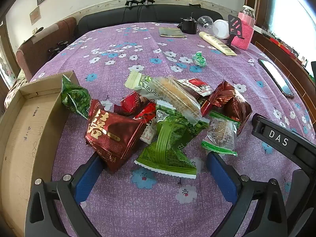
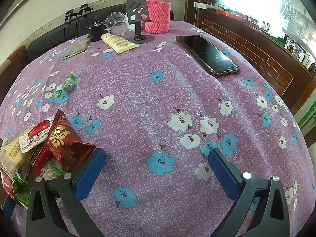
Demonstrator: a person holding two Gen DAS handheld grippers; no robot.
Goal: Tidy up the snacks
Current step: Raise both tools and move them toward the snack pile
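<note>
A heap of wrapped snacks lies on the purple flowered tablecloth (image 1: 122, 63): a dark red packet (image 1: 113, 136), a green packet (image 1: 169, 150), a clear cracker packet (image 1: 177, 96) and several more. My left gripper (image 1: 156, 169) hangs open just before the heap, with the green packet's tail between its blue fingers, untouched. An open cardboard box (image 1: 25, 130) stands left of the heap. A lone green candy (image 1: 199, 58) lies farther back. In the right wrist view my right gripper (image 2: 156, 169) is open over bare cloth, its left finger beside a dark red packet (image 2: 65, 144).
At the table's far end stand a pink flask (image 2: 158, 13), a black phone stand (image 2: 138, 19), a cream tube (image 2: 118, 43), a clear cup (image 2: 116, 22) and a flat grey pouch (image 2: 76, 49). A phone (image 2: 207, 55) lies near the right edge. The right gripper's body (image 1: 280, 138) shows in the left view.
</note>
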